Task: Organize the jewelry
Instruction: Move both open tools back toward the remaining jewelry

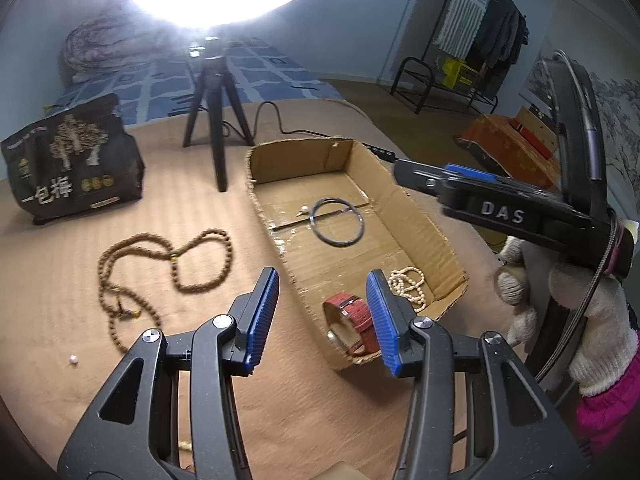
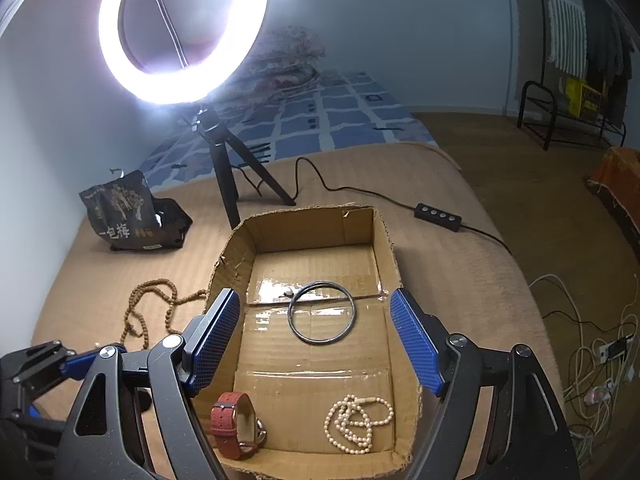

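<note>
A shallow cardboard box (image 1: pixel 416 216) (image 2: pixel 236 248) lies on the tan blanket. In it are a dark metal bangle (image 1: pixel 337 221) (image 2: pixel 322 307), a small pearl earring (image 1: pixel 304 210) (image 2: pixel 286 292), a red-strap watch (image 1: pixel 352 326) (image 2: pixel 236 424) and a pearl necklace (image 1: pixel 408 286) (image 2: pixel 356 424). A brown bead necklace (image 1: pixel 168 272) (image 2: pixel 150 312) and a loose pearl (image 1: pixel 73 359) lie on the blanket left of the box. My left gripper (image 1: pixel 322 316) is open and empty over the box's near left wall. My right gripper (image 2: pixel 316 340) is open and empty above the box; it shows in the left wrist view (image 1: pixel 404 166).
A ring light on a black tripod (image 1: pixel 216 112) (image 2: pixel 228 160) stands behind the box, its cable and switch (image 2: pixel 438 212) running right. A black snack bag (image 1: pixel 72 160) (image 2: pixel 132 212) stands at the back left. The bed's edge drops off to the right, with cables (image 2: pixel 596 352) on the floor.
</note>
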The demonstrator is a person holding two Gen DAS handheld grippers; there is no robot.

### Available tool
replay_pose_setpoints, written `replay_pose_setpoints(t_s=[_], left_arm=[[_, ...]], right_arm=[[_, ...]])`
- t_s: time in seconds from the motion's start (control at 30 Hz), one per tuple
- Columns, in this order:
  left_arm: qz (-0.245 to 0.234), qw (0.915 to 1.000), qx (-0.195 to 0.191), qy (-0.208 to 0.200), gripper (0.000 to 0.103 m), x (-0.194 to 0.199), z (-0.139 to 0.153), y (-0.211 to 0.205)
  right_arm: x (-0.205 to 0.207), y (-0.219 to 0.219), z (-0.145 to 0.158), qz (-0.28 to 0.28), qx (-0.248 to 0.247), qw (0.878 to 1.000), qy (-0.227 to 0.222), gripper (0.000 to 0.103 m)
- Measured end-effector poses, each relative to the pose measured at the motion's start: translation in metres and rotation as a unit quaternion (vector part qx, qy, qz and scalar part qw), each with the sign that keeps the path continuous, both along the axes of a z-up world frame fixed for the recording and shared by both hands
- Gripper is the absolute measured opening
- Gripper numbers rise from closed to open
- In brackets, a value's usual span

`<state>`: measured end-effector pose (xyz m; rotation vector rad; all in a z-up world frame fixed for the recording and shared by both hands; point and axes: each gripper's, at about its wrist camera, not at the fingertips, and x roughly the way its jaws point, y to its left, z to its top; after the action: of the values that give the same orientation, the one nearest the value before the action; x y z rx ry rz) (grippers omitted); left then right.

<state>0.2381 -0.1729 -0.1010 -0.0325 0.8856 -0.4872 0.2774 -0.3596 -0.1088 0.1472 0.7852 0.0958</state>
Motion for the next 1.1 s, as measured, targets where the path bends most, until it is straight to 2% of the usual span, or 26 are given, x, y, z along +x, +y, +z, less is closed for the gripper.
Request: replay_pose_setpoints(t_s=[0.27, 0.4, 0.6, 0.73, 1.03, 1.1], left_arm=[[0.026, 0.9994, 0.011, -0.020, 0.046, -0.016, 0.025, 0.041], [0.050, 0.9983, 0.004, -0.029, 0.046, -0.026, 0.039, 0.076], [0.087, 0.9955, 0.014, -0.033, 0.046, -0.036, 0.047, 0.128], [0.106, 0.9937, 0.023, -0.028, 0.046, -0.040, 0.042, 0.159], [0.145, 0.9887, 0.038, 0.010, 0.046, -0.029, 0.006, 0.214], [0.154, 0.9872, 0.035, 0.023, 0.046, -0.024, -0.004, 0.225]], right_arm=[[-0.017, 0.013, 0.023, -0.002, -0.007, 1.000, -0.006, 0.078], [-0.030, 0.025, 0.037, 0.017, -0.005, 1.000, -0.019, 0.078], [-0.052, 0.050, 0.049, 0.049, 0.006, 0.998, -0.032, 0.078], [-0.065, 0.076, 0.044, 0.089, 0.008, 0.996, -0.027, 0.078], [-0.089, 0.149, 0.005, 0.198, -0.029, 0.980, 0.016, 0.077], [-0.089, 0.163, -0.009, 0.218, -0.033, 0.975, 0.033, 0.070]])
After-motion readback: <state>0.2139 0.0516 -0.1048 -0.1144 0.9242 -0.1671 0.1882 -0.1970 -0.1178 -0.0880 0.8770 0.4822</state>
